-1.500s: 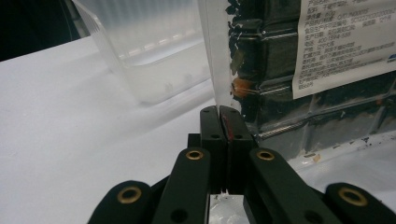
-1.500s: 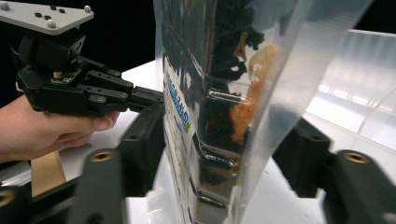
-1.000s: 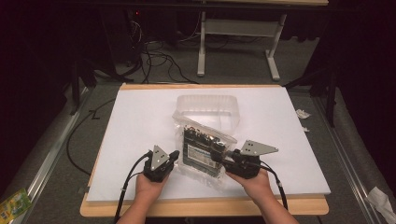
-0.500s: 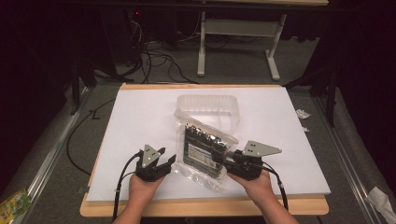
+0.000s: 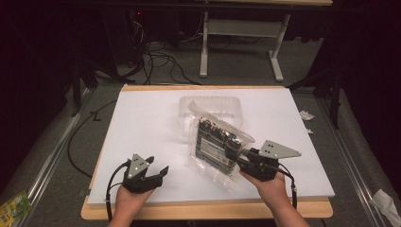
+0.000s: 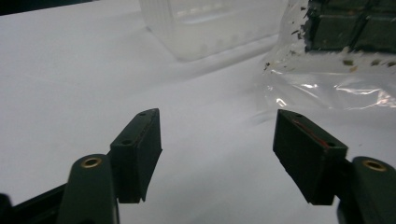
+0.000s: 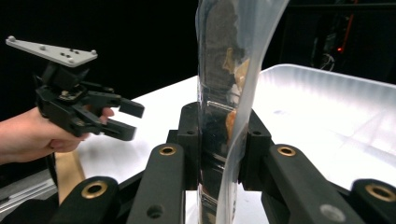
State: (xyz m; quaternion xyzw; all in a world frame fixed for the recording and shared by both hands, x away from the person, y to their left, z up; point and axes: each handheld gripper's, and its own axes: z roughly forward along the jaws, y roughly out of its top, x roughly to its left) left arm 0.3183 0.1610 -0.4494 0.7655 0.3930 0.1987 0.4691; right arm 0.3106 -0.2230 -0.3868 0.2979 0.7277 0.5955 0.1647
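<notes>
Bag of dark blocks in your right tool, lifted off the desk

Your right tool (image 5: 235,152) is clamped on the clear plastic bag (image 5: 218,144) of dark blocks at desk (image 5: 142,118) centre; the empty clear tub (image 5: 210,105) sits at its 12 o'clock. Your left tool (image 5: 158,174), at 8 o'clock, has just been opening, jaws apart with nothing between.

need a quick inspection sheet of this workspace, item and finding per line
surface: white board on a wooden table, bare around the work
job's things: clear plastic bag with dark contents, lifted at one edge; clear plastic tub behind it
clutter: nothing seen on the board
grippers: right gripper shut on the bag, film pinched between its jaws; left gripper apart from the bag, jaws have just been opening, nothing between them
cables: one trails from each gripper; a tangle on the floor beyond the table
surroundings: dark room, carpet, white frame legs, paper scraps, green wrapper on the floor
</notes>
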